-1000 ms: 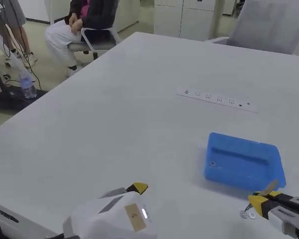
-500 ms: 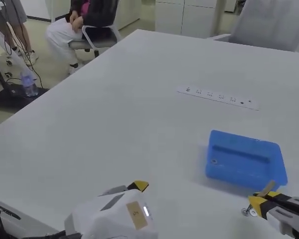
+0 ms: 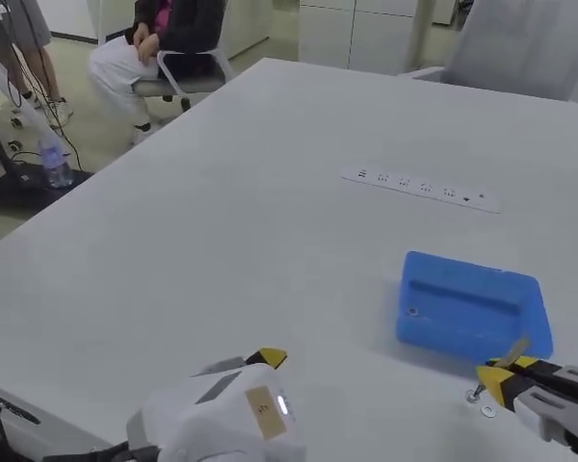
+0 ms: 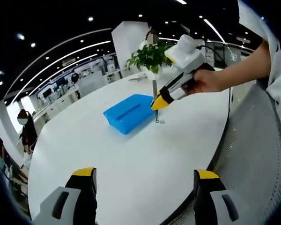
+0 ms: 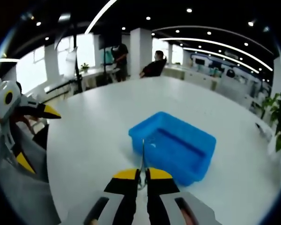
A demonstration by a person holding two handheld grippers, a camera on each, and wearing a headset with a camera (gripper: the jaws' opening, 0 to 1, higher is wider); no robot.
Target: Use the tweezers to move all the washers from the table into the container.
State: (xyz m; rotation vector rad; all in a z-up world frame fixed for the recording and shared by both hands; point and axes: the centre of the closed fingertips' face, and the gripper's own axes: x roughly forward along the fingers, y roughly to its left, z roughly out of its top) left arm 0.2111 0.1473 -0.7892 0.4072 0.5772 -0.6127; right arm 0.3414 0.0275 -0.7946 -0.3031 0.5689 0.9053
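While at least one washer lies on the white table just in front of the blue container, the job reads as unfinished in the head view. The right gripper sits low beside that washer with the tweezers pointing down at the surface. A pale speck on the container floor near its left wall may be a washer already delivered, though it is too small to be sure. The left gripper hangs well apart at the lower left, near the table edge. From the left gripper view, its own yellow-tipped jaws stand wide apart with nothing between them. Across the table a hand aims the right gripper so that the tweezer tips touch down next to a washer just beside the container's near corner. From the right gripper view, the jaws are pressed narrow on the tweezers, whose thin blades run forward toward the container's near wall. Whether the tips have a washer pinched cannot be told. My judgement is that the pick is under way, with the lift and drop into the container left to do.
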